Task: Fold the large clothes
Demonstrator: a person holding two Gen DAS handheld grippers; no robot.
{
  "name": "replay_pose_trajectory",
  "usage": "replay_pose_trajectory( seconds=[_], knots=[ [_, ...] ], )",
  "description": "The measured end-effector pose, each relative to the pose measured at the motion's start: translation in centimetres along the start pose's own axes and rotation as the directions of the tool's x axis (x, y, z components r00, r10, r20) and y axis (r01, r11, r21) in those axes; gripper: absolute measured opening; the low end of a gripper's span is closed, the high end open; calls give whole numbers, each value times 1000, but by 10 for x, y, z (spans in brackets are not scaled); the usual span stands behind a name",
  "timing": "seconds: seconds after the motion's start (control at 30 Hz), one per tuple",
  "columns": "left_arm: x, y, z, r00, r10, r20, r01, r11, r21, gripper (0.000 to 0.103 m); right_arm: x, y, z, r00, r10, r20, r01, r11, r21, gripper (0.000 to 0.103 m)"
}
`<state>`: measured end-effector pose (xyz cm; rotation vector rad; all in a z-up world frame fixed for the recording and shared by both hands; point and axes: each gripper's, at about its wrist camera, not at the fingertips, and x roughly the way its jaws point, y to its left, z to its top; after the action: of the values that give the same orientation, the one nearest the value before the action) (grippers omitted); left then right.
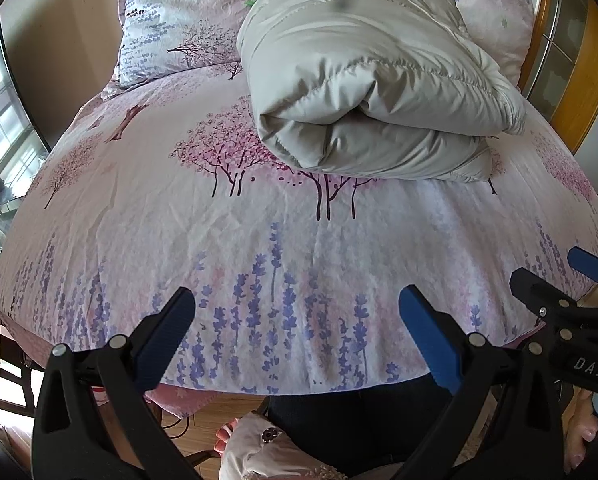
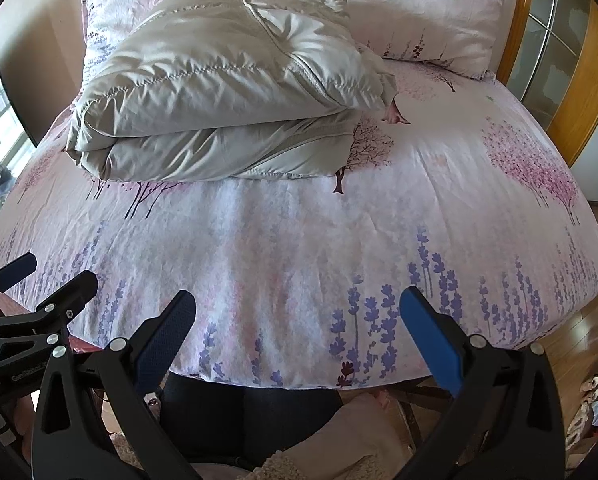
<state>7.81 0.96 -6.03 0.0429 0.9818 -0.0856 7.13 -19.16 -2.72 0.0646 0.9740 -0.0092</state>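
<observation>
A beige quilted puffer jacket (image 1: pixel 371 80) lies folded in a thick bundle on the bed, toward the pillows; it also shows in the right wrist view (image 2: pixel 227 80). My left gripper (image 1: pixel 297 300) is open and empty above the bed's near edge, well short of the jacket. My right gripper (image 2: pixel 297 300) is open and empty, also at the near edge. The right gripper shows at the right of the left wrist view (image 1: pixel 551 276), and the left gripper at the left of the right wrist view (image 2: pixel 51 272).
The bed has a pink sheet with trees and lavender print (image 1: pixel 259 220). Two matching pillows (image 1: pixel 171 32) (image 2: pixel 431 20) lie at the head. A wooden headboard (image 2: pixel 527 20) and glass doors stand at the right. The person's legs (image 1: pixel 359 428) are below the bed edge.
</observation>
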Motion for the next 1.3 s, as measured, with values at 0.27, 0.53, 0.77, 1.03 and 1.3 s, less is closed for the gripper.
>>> replay_pose_trajectory(
  seconds=[0.27,0.53,0.77,1.03,1.3],
  knots=[
    [0,-1,0,1000,-2,-4,2,1000,1,101,2,2,0,1000,2,-6,-2,1000,-3,102],
    [1,1,1,1000,-4,-11,4,1000,-5,101,4,2,1,1000,1,-10,-1,1000,0,102],
    [2,0,1,1000,-6,-13,6,1000,-6,101,4,2,0,1000,2,-10,-2,1000,1,102],
    [2,0,1,1000,-7,-15,7,1000,-7,101,5,2,0,1000,2,-11,-2,1000,0,102],
    [2,0,0,1000,-8,-14,8,1000,-5,101,6,2,0,1000,3,-10,-3,1000,1,102]
  ],
)
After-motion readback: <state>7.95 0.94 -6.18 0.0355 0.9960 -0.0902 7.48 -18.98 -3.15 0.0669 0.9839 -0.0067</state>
